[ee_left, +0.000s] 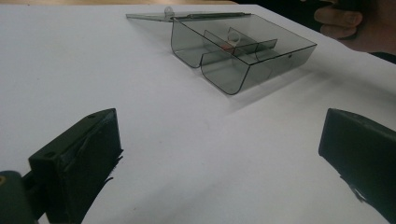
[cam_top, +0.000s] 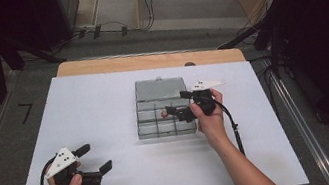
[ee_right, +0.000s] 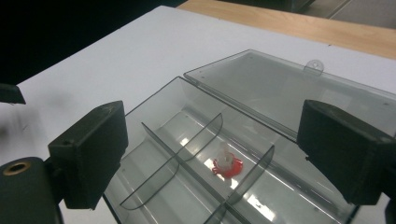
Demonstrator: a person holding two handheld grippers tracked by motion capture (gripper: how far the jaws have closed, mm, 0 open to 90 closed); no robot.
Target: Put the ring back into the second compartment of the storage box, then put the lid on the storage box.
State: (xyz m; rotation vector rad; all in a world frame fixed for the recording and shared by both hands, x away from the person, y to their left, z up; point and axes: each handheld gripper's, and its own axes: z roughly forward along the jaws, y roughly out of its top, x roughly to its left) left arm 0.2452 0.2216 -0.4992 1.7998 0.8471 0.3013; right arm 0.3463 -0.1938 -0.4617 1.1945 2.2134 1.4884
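On the white tabletop [cam_top: 105, 112], backed by a wooden edge [cam_top: 147, 61] and a grey floor with cables [cam_top: 111, 29], a clear compartment box [cam_top: 162, 108] is placed centrally, lid open. A small red-and-white piece [ee_right: 226, 164] is seen in a middle compartment. The right gripper [cam_top: 173, 106] is held wide above it, empty. The left gripper [cam_top: 96, 157] is held wide, well apart.

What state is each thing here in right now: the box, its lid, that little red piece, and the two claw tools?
Clear compartment box: open, standing on the white table.
Lid: folded back flat behind the box.
Small red and white piece: lying loose in a middle compartment, nothing gripping it.
Right gripper: open, above the box, nothing between the jaws.
Left gripper: open, empty, away from the box.
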